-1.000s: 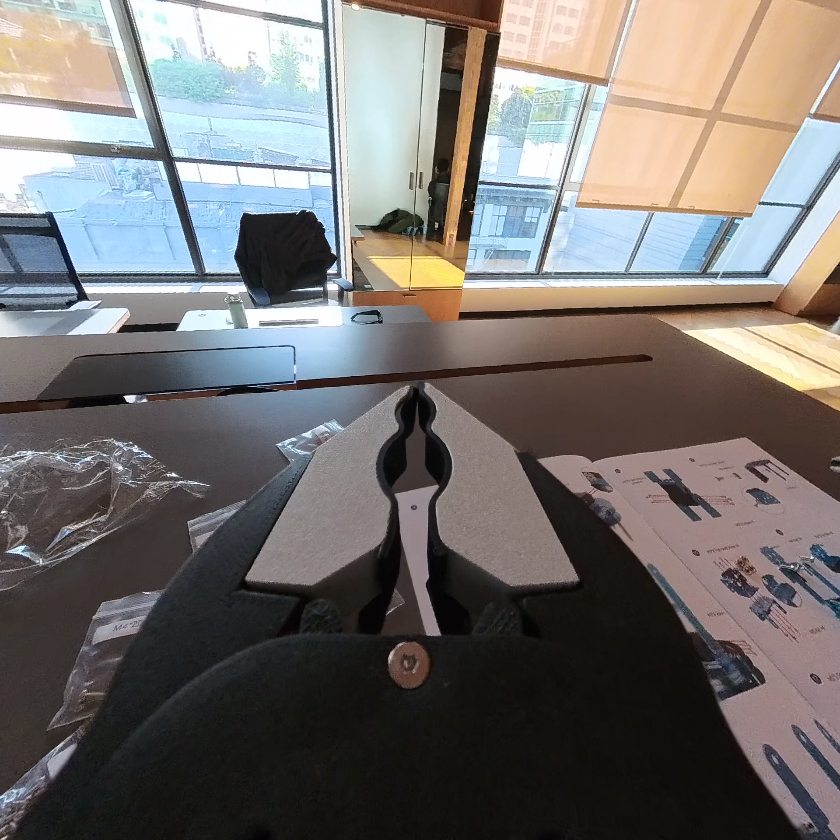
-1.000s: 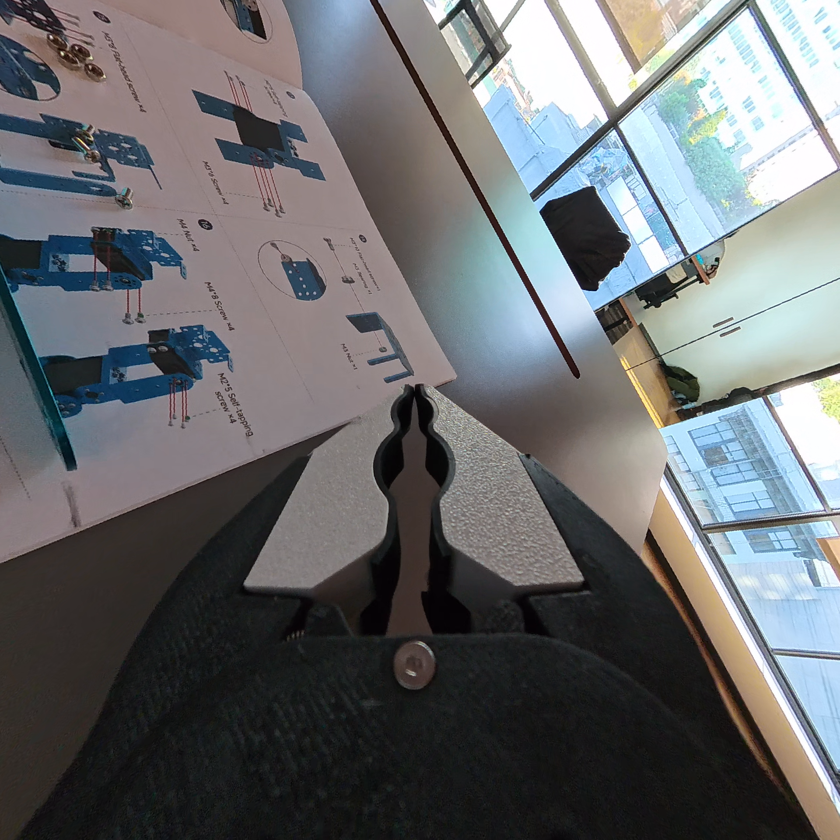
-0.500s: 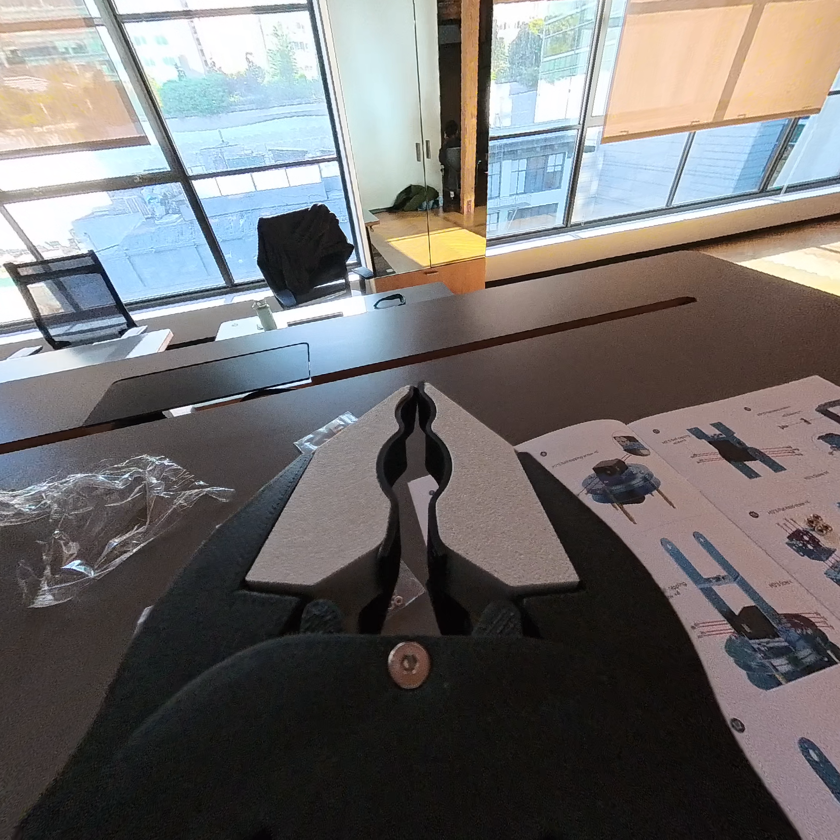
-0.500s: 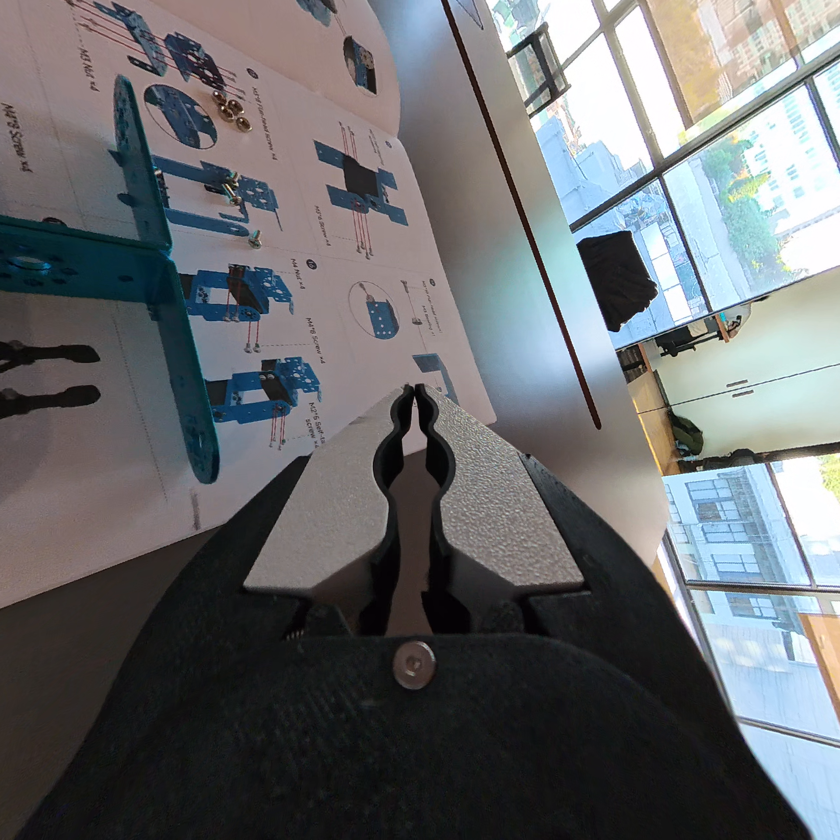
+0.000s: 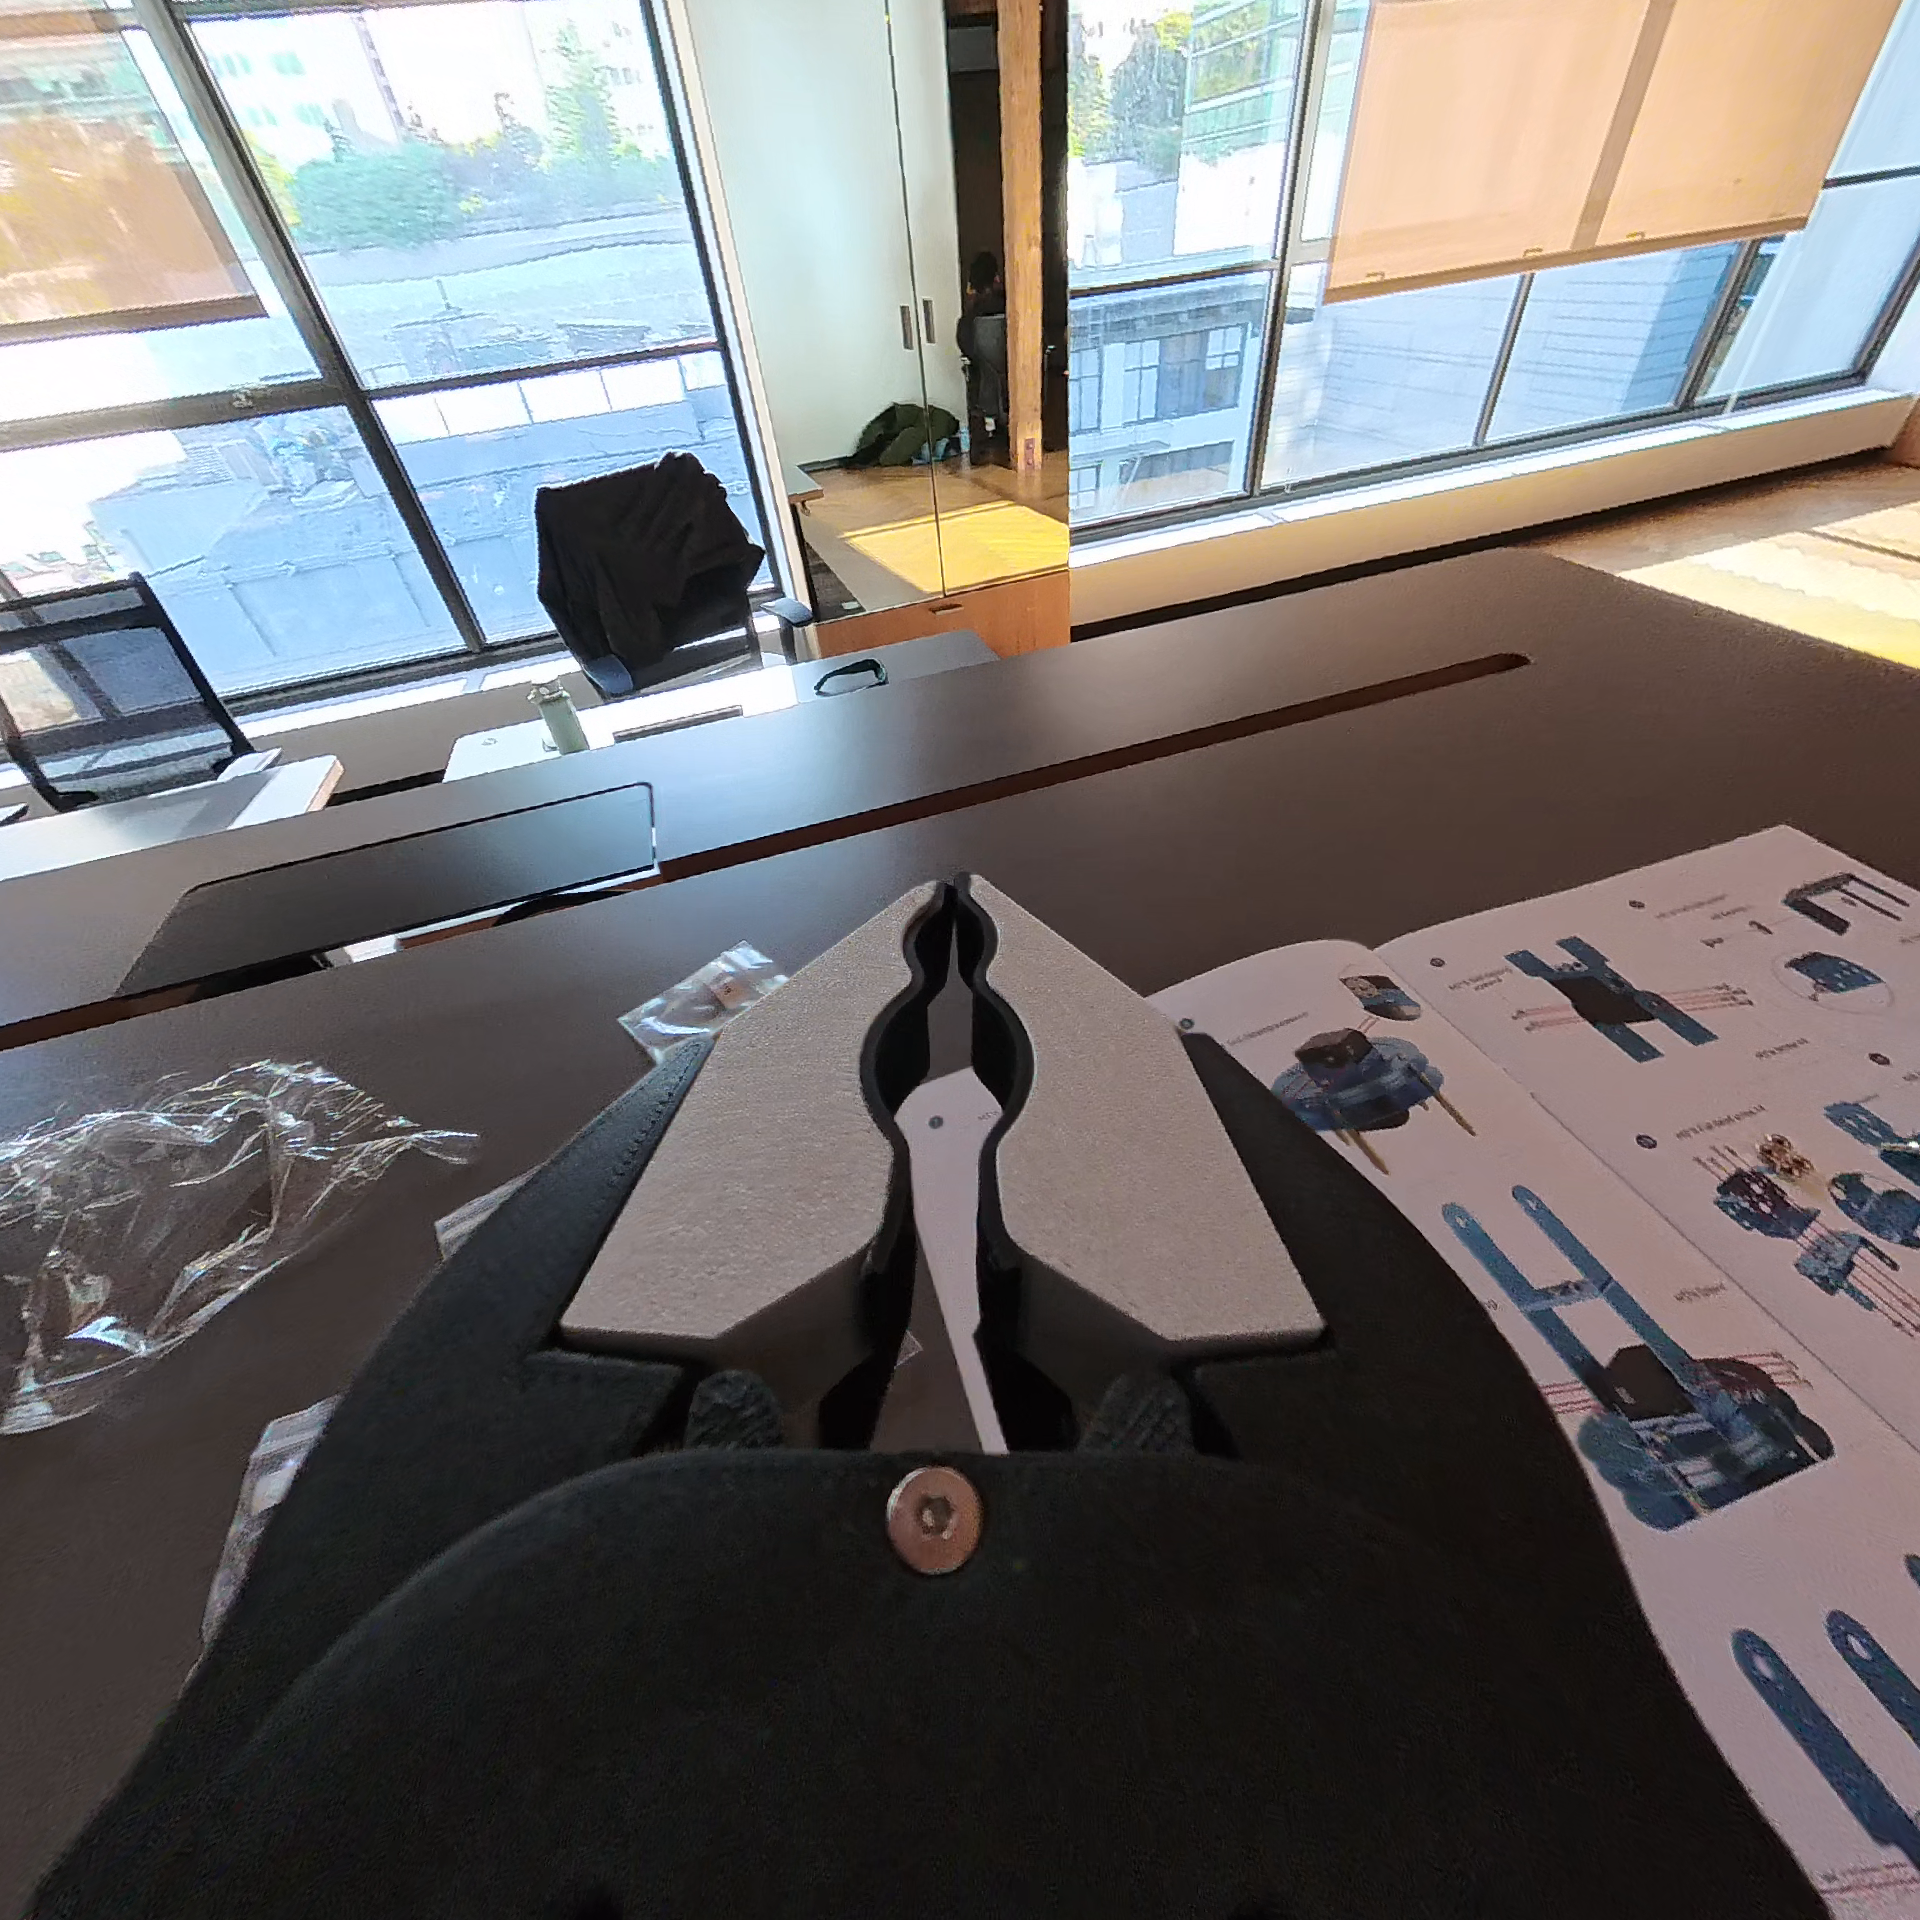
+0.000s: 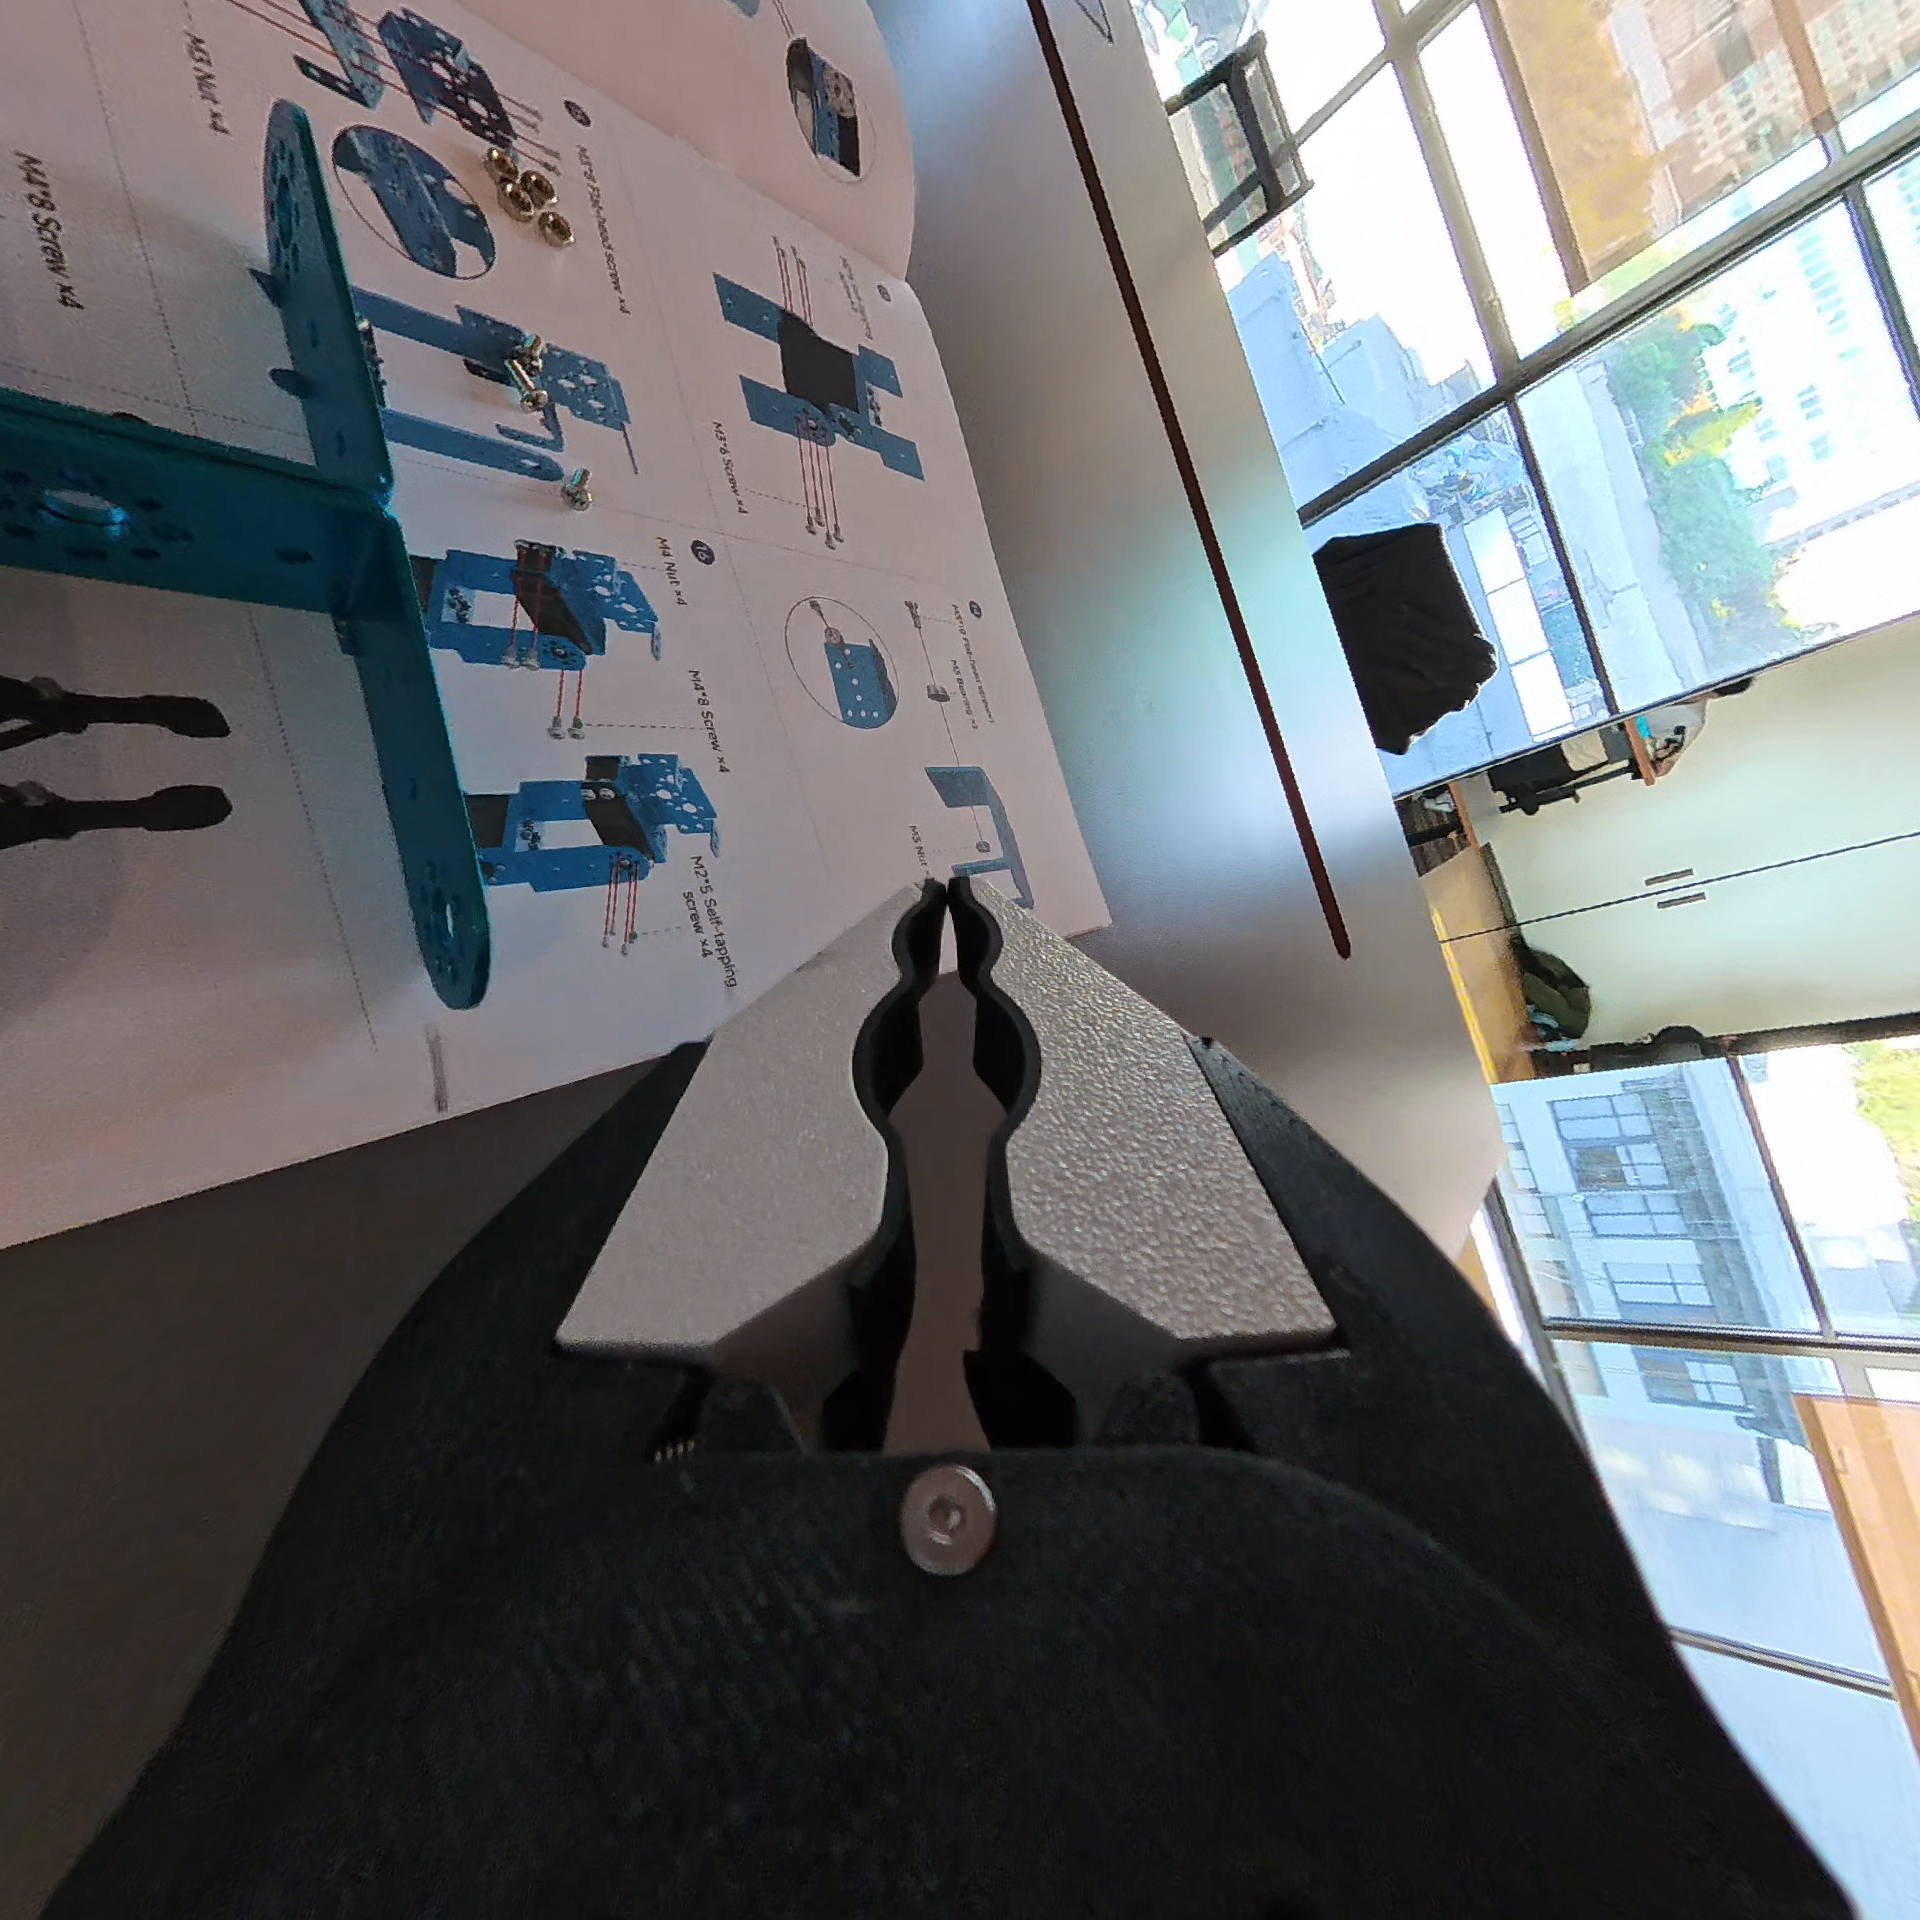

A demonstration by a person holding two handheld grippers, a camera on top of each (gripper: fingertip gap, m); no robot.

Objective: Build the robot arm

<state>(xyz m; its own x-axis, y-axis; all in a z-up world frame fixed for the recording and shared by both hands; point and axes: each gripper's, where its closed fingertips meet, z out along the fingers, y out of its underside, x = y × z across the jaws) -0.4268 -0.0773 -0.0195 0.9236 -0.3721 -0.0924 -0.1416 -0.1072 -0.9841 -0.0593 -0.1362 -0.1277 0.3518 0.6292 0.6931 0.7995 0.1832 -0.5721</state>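
Observation:
My left gripper (image 5: 953,888) is shut and empty, above the dark table (image 5: 1351,831) at the left edge of an open instruction booklet (image 5: 1621,1143). My right gripper (image 6: 948,885) is shut and empty, rolled on its side, its tips over the near corner of the same booklet (image 6: 623,623). A blue metal bracket (image 6: 353,540) stands on the booklet to the left of the right gripper. Brass nuts (image 6: 530,187) and small silver screws (image 6: 525,369) lie on the page beyond it.
Crumpled clear plastic wrap (image 5: 177,1174) and a small clear bag of parts (image 5: 717,997) lie left of the left gripper. A slot (image 5: 1143,748) runs across the table. Behind stand desks, a chair with a dark jacket (image 5: 644,571) and tall windows. The grippers' ends are close to 40 cm from one another.
The left gripper has swung right, so the booklet shows more in its view. The right gripper has drawn back and turned, bringing the blue bracket further into its view. Both stayed shut.

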